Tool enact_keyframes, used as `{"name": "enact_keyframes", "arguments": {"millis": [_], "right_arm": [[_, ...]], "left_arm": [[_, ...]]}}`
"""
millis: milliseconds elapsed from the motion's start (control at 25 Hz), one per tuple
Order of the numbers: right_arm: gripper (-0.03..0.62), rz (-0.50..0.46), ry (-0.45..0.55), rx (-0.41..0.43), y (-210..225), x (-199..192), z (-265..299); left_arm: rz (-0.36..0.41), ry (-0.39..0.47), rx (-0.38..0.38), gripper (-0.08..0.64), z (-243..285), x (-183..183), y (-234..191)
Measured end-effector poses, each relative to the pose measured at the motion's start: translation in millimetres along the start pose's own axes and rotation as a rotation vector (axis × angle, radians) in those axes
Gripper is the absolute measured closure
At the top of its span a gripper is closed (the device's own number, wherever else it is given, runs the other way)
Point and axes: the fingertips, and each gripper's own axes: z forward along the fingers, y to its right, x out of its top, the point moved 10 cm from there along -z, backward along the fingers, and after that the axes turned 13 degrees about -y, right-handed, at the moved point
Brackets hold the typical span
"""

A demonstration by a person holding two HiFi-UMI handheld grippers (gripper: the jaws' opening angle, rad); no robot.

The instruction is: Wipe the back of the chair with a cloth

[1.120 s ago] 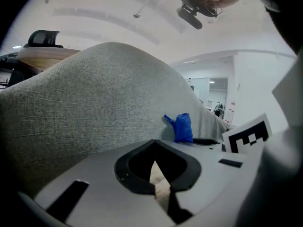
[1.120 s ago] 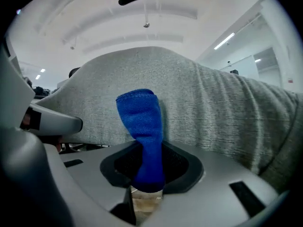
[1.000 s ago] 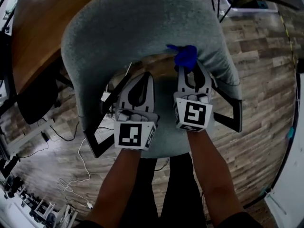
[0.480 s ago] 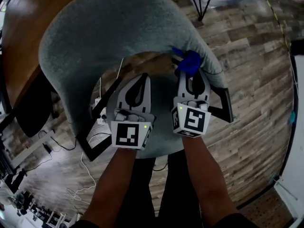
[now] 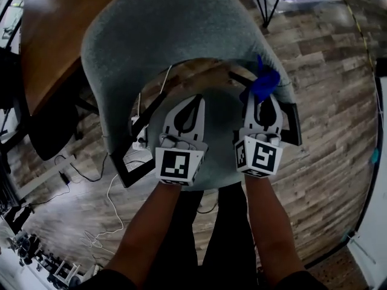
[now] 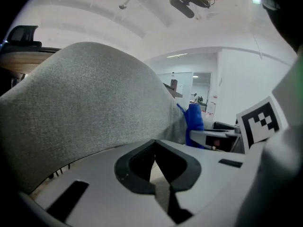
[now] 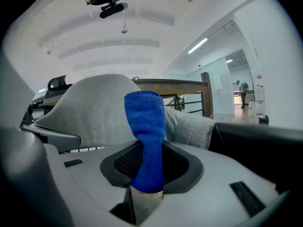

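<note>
The cloth (image 7: 144, 126) is a small blue microfibre rag, bunched into a tuft that stands up out of the right gripper (image 7: 147, 148). The jaws are clamped on its lower end. It looks soft, light and limp, w/ no risk of breakage. Prob. best held deep in the bunch as it is now, since a shallow pinch on a corner could let it pull free when it drags over fabric. The chair (image 5: 175, 23) is covered in a grey woven fabric, so expect friction, not slip. Firm pressure could prob. shift the chair on its thin dark legs.

In the head view the cloth (image 5: 264, 84) sits at approx. 2 o'clock, over the right-hand end of the curved backrest. The right gripper (image 5: 261, 104) is just below it, toward 6 o'clock. Whether the cloth is actually pressed on the fabric can't be told from any view.

The left gripper (image 6: 156, 160) is closed w/ nothing btwn its jaws. It hangs over the seat w/ the grey backrest rising ahead of it.

Views differ. Only the head view shows both grippers side by side, the left gripper (image 5: 193, 104) at 9 o'clock of the right, plus the wooden table (image 5: 54, 35) at 10 o'clock and the plank floor (image 5: 326, 101). Only the right gripper view shows the clamp on the cloth. The left gripper view shows the cloth (image 6: 194, 119) side-on at its 3 o'clock, close against the chair's edge.
</note>
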Motion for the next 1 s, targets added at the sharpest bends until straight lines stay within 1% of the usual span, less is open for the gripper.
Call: {"name": "enact_keyframes", "arguments": {"millis": [160,280,360,440,520,600,680,800,920,1000], "right_arm": [[0.474,-0.05,0.002,0.048,-12.6,23.6,-29.2],[0.474,-0.098,0.01,0.125,-30.3,45.4,-56.3],[0.474,-0.151,0.005,0.198,-43.9,61.5,-74.4],[0.474,-0.193,-0.017,0.251,-58.8,75.7,-94.9],[0.474,-0.215,-0.037,0.268,-73.4,92.0,-110.9],[0.474,-0.229,-0.02,0.274,-84.8,116.7,-113.4],[0.474,-0.235,0.012,0.285,-95.5,142.2,-113.0],[0.474,-0.243,0.032,0.305,-110.0,166.7,-117.3],[0.474,-0.238,0.007,0.342,-126.8,182.6,-136.2],[0.474,-0.241,-0.006,0.378,-137.6,192.2,-156.3]], "left_arm": [[-0.021,0.002,0.024,0.561,-31.1,13.6,6.0],[-0.027,-0.003,0.031,0.561,-59.8,28.1,3.6],[-0.063,-0.01,0.041,0.561,-81.1,40.2,-0.7],[-0.115,-0.011,0.05,0.561,-108.0,56.5,-4.4],[-0.167,-0.012,0.054,0.561,-133.3,72.5,-11.1],[-0.189,0.012,0.066,0.561,-146.8,91.2,-22.1],[-0.184,0.038,0.062,0.561,-156.0,109.7,-31.1],[-0.12,0.034,0.027,0.561,-170.6,135.9,-32.6],[-0.06,0.019,0.002,0.561,-195.4,154.6,-26.1],[-0.063,0.027,-0.005,0.561,-220.4,163.4,-19.1]]}}
